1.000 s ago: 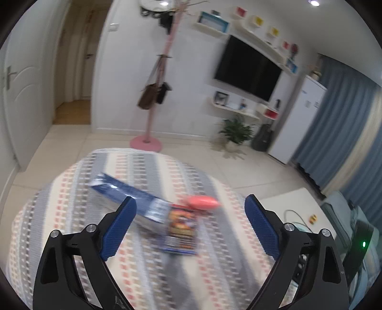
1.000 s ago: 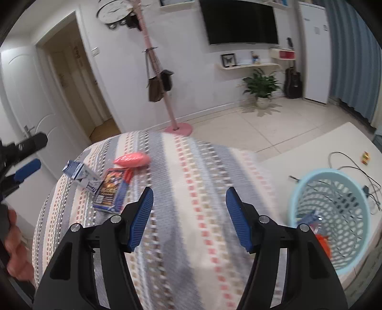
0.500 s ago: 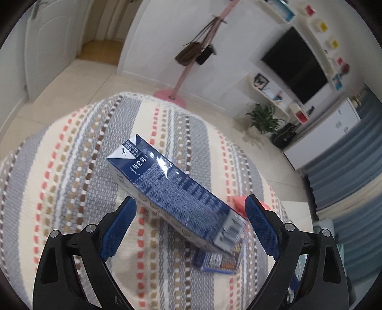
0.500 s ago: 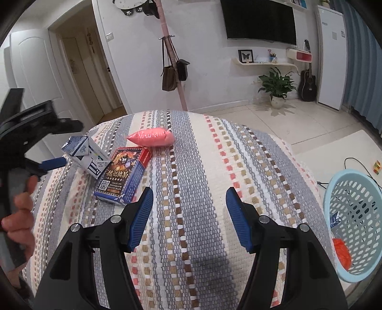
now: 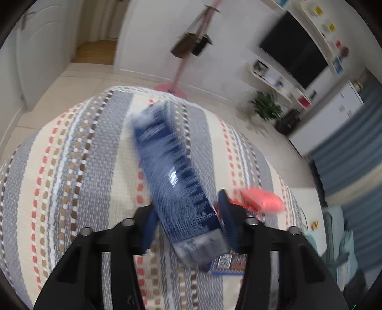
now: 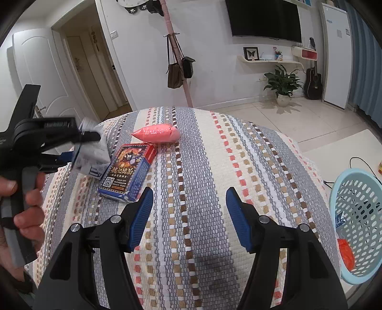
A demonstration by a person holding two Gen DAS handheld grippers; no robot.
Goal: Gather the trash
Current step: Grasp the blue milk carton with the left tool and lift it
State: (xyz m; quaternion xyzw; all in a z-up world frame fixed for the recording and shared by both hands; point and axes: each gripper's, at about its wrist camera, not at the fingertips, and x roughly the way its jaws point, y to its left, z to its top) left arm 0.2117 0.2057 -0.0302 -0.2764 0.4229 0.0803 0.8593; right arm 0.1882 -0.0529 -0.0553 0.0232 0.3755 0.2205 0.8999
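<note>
Whereas half a second ago the left gripper (image 5: 188, 226) straddled the blue carton (image 5: 174, 171) with jaws wide, they now pinch its near end, just beside the printed box (image 6: 127, 170): pickup looks begun. Right gripper (image 6: 188, 217) hovers wide open, empty; basket (image 6: 358, 202) sits beyond the striped table (image 6: 250, 167).

Striped mat (image 6: 214, 167): card box (image 6: 129, 170), pink pouch (image 6: 156, 133), possibly carton (image 6: 93, 152).

Setting: a home living room. I see a wall TV (image 6: 263, 20) at upper right, a coat stand (image 6: 177, 64) with bags (image 6: 175, 76) top centre, a potted plant (image 6: 283, 83), guitar (image 6: 312, 82), and a white door (image 6: 33, 71) at left.
</note>
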